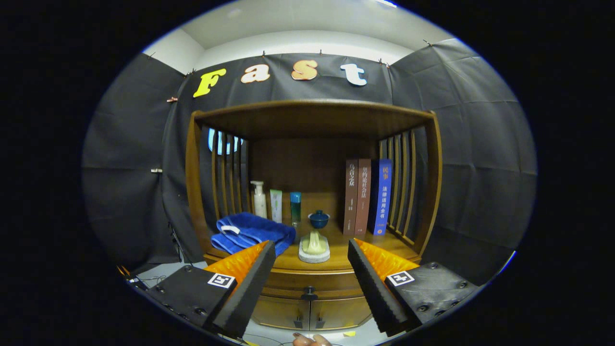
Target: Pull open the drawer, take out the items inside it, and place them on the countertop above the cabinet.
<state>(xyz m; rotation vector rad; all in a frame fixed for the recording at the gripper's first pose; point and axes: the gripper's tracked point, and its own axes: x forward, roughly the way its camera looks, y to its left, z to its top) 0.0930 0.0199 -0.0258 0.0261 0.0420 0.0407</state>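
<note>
Dark-draped booth, wooden cabinet [312,202]. Drawer [310,281] shut below countertop [346,250], knob [309,290] centred, contents hidden. Hand-held gripper [311,269] spread wide, holding nothing, short of knob. Risk: small knob slipping from pads on pull; towel [252,233] and dish [314,247] crowding front edge.

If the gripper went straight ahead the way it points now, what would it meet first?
Probably the cabinet front: the open gripper frames the closed drawer and its knob between its fingers. Depth is unclear, so it might instead pass above onto the countertop.
</note>
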